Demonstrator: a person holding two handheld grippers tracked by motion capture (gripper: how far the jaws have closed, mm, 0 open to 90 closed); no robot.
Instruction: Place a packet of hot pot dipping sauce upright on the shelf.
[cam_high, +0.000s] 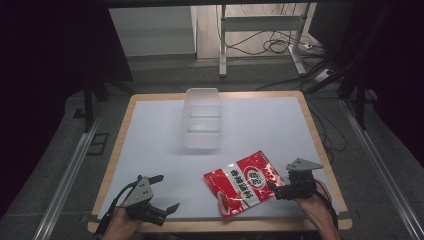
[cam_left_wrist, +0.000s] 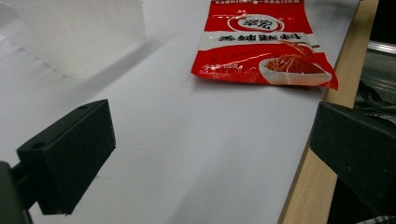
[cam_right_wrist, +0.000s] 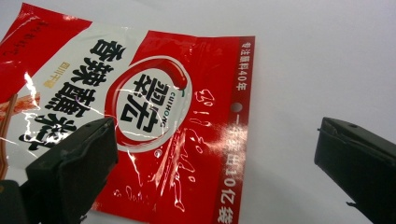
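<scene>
— At lower right of the high view, what lies on the bench (cam_high: 150, 130)?
— Red pouch (cam_high: 243, 183), flat, right gripper (cam_high: 280, 189) spread at its right edge.
— And lower left?
— Left gripper (cam_high: 167, 192), spread, holding nothing. Clear tub (cam_high: 202, 119) sits upper centre, apart from the pouch.

**Scene, non-task items**

White table (cam_high: 150, 145) with light wood edging. Grey floor (cam_high: 60, 150) around it, metal rails (cam_high: 67, 175) along both sides. Behind the table: metal frame legs (cam_high: 222, 45), loose black cables (cam_high: 270, 45) on the floor, dark surroundings.
</scene>
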